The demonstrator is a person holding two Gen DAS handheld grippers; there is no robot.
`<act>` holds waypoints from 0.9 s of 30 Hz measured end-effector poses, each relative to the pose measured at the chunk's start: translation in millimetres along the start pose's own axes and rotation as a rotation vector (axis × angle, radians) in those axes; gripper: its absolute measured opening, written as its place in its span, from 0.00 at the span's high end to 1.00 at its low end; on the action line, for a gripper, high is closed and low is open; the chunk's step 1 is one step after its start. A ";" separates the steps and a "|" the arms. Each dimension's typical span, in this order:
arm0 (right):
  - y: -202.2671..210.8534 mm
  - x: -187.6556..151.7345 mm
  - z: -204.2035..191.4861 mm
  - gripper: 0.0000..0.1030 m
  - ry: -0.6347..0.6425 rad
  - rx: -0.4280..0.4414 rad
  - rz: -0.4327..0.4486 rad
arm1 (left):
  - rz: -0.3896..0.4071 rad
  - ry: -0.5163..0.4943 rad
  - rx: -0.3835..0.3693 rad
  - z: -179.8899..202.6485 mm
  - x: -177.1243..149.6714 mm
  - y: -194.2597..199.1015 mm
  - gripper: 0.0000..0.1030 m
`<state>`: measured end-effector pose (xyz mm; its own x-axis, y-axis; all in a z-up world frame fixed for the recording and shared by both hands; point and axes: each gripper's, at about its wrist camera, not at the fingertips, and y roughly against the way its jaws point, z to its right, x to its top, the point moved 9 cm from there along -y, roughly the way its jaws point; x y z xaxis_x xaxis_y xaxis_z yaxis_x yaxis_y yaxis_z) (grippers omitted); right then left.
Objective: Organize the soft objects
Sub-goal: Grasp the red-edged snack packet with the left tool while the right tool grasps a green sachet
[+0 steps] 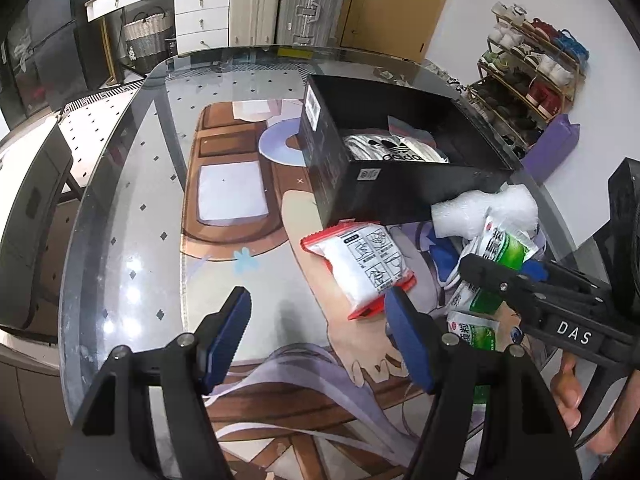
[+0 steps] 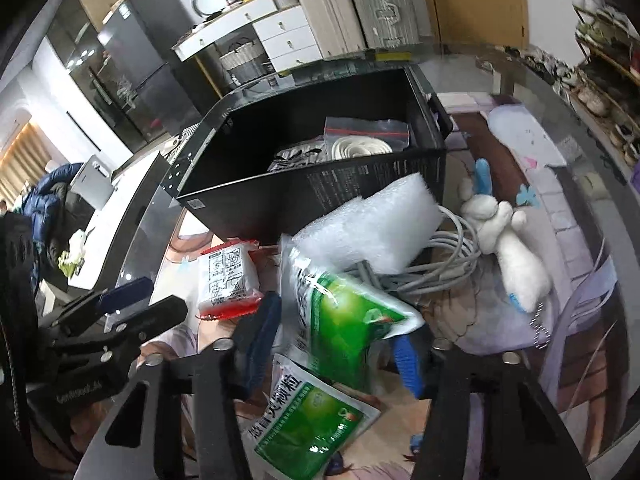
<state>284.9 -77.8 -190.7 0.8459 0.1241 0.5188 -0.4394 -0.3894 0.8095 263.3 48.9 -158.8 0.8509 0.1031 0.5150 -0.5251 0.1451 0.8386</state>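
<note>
My right gripper is shut on a green and white sachet and holds it above the table; it also shows in the left wrist view. A second green sachet lies below it. My left gripper is open and empty, just in front of a red-edged white pack. A black box holds a silver bag and a zip bag of white tape. White foam, a grey cable and a white plush toy lie beside the box.
The glass table covers a printed mat. Suitcases and white drawers stand behind it. A shoe rack is at the far right.
</note>
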 end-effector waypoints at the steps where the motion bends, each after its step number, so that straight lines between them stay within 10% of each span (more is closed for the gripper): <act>1: 2.7 0.3 1.0 0.65 0.012 -0.003 0.004 | -0.001 0.002 0.000 1.2 0.3 -0.4 0.32; 23: 31.6 -3.1 6.0 0.66 0.139 0.089 0.007 | -0.056 0.022 0.080 29.1 20.6 -54.8 0.33; 27: 35.0 -3.5 7.1 0.66 0.143 0.098 0.011 | -0.059 -0.011 0.091 29.3 19.6 -53.7 0.56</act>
<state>268.7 -98.3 -166.0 0.7866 0.2449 0.5669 -0.4107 -0.4781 0.7764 308.5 14.2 -188.5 0.8805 0.0866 0.4660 -0.4716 0.0609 0.8797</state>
